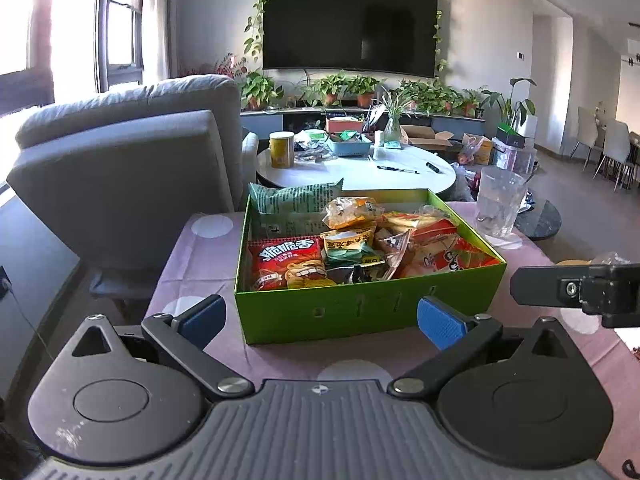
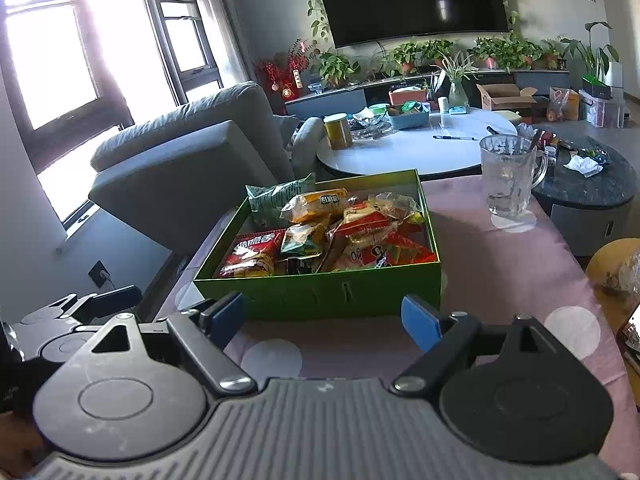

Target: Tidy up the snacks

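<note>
Both grippers hang just short of the green box (image 1: 360, 308), jaws spread wide and empty: the left gripper (image 1: 322, 322) faces the box's near wall about squarely, the right gripper (image 2: 324, 320) faces the same wall from slightly further right. Neither touches anything. The box sits on the counter (image 1: 280, 356) under a pink spotted cloth, its long side running across both views, so either hand looks equally near. Inside the box, snack packets are heaped loosely: a pale green bag (image 1: 296, 196) stands against the far wall, a red bag (image 1: 286, 264) lies at the near left corner, a yellow packet (image 1: 352, 212) rides on top. Beyond the box's far right corner stands a glass mug (image 2: 508, 176).
</note>
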The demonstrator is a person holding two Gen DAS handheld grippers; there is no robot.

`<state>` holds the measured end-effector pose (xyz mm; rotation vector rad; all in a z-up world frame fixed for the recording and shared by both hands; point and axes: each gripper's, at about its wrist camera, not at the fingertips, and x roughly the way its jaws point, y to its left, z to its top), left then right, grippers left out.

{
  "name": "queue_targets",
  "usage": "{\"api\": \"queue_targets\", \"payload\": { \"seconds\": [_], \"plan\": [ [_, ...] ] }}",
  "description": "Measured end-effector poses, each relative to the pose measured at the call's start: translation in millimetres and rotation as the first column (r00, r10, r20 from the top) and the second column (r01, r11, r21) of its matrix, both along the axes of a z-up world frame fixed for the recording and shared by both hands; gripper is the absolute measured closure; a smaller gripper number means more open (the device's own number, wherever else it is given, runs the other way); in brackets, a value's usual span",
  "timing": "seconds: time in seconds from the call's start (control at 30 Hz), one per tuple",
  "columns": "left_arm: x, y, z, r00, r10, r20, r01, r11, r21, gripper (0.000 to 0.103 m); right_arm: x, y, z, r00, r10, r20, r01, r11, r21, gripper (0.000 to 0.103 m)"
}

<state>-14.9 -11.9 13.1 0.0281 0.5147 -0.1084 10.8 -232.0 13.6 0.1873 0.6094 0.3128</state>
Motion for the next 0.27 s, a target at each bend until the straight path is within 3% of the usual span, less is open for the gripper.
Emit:
{"api": "queue_targets", "payload": {
  "seconds": [0.27],
  "plan": [
    [-5.9,-4.3,1.9,1.0,-0.018,0.023,0.017,1.0,0.022,0.0,-0.2,-0.6,-2.9,1.0,-0.009,-0.008,0.009,1.0,-0.001,0.017]
  ]
}}
